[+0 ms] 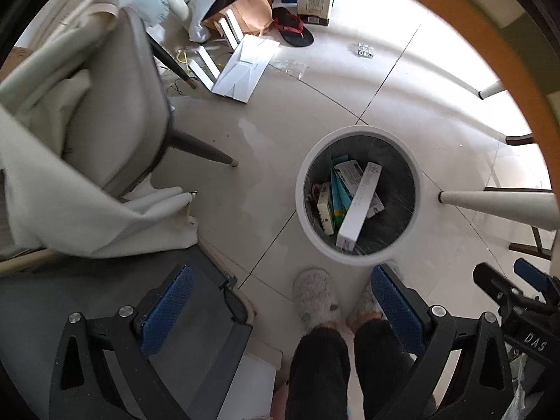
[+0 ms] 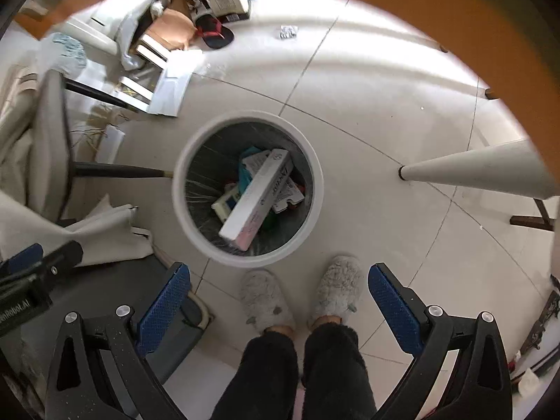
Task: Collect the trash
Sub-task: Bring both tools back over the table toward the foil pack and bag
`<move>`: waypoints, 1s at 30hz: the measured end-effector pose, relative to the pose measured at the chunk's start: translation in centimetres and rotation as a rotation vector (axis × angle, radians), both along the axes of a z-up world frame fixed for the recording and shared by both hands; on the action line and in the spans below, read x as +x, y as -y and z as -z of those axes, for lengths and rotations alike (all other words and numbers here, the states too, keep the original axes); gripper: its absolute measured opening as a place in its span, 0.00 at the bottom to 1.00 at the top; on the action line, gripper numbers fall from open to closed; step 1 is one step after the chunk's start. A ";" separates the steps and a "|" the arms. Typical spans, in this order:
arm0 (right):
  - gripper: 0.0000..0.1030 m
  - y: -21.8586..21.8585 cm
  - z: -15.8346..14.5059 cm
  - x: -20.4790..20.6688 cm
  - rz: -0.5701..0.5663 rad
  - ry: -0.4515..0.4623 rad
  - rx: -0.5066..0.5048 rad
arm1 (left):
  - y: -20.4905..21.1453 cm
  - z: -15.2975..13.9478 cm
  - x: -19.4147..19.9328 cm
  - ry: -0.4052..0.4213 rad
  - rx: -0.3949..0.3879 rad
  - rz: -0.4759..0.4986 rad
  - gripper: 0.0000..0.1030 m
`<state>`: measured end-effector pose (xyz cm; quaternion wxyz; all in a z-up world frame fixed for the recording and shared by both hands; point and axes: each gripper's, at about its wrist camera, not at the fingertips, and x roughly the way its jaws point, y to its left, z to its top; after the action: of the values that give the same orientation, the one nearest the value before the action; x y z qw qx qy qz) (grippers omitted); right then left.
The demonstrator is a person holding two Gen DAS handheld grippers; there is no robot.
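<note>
A round white trash bin (image 1: 357, 132) (image 2: 178, 192) with a dark liner stands on the tiled floor below both grippers. Inside it lies a long white box (image 1: 358, 203) (image 2: 259, 196) on top of several smaller cartons. My left gripper (image 1: 280, 301) points down, nearer than the bin and to its left, open with nothing between its blue pads (image 1: 168, 311). My right gripper (image 2: 278, 301) hangs over the bin's near edge, jaws wide open and empty. A small blister pack (image 1: 365, 50) (image 2: 288, 31) lies on the floor beyond the bin.
A grey chair (image 1: 115, 105) draped with white cloth stands at the left. White table legs (image 1: 497, 206) (image 2: 472, 171) slant in from the right under an orange table edge. Flat white cardboard (image 1: 245, 66), a brown bag (image 1: 252, 10) and a sandal (image 1: 294, 28) litter the far floor. A person's grey slippers (image 2: 266, 297) stand by the bin.
</note>
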<state>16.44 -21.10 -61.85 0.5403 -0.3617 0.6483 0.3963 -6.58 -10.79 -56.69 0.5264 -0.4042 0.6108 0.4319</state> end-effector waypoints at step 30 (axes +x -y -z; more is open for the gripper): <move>1.00 -5.0 -37.8 13.6 0.240 0.045 0.243 | -4.5 -31.0 16.3 0.101 0.338 0.425 1.00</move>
<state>30.08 -16.13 -24.07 0.6378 -0.2223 0.6219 0.3963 9.73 -6.27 -25.65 0.6950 -0.1942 0.5741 0.3869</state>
